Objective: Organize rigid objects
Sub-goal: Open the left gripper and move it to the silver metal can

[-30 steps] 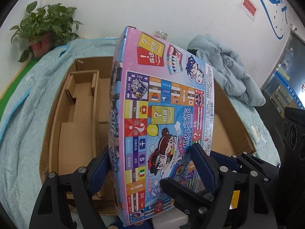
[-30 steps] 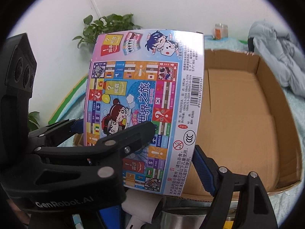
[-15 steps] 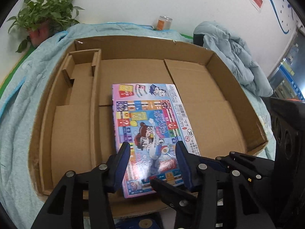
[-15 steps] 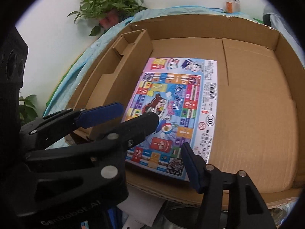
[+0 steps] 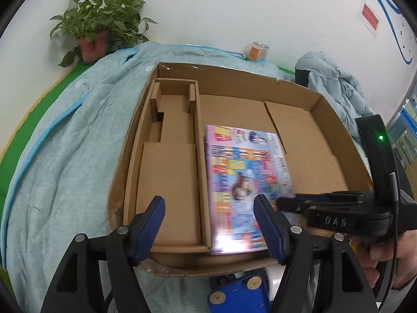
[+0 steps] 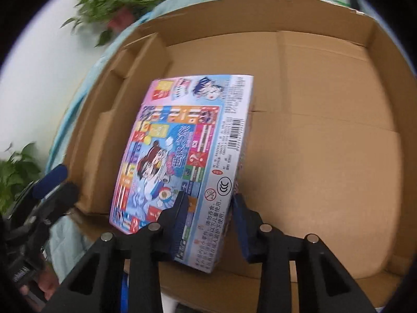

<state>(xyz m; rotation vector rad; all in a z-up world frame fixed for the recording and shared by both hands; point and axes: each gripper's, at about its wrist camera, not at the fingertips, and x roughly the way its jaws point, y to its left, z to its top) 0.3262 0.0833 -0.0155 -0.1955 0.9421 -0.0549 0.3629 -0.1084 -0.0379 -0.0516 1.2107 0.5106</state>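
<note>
A colourful board-game box (image 5: 245,182) lies in the wide middle bay of a big open cardboard box (image 5: 234,83), against the divider. My right gripper (image 6: 208,216) is shut on the game box (image 6: 187,151) at its near right edge, its right side slightly raised. In the left wrist view it (image 5: 292,203) reaches in from the right. My left gripper (image 5: 209,219) is open and empty, above the carton's near edge, apart from the game box.
The carton sits on a light blue blanket (image 5: 65,156). Its left bay holds cardboard dividers (image 5: 169,120). A potted plant (image 5: 96,34), a small can (image 5: 256,50) and a grey-blue jacket (image 5: 336,83) lie behind. A blue object (image 5: 234,292) is below the carton's near edge.
The game box went from upright and held by both grippers to lying inside the carton. My left gripper let go, opened and pulled back left. The right gripper still holds the box.
</note>
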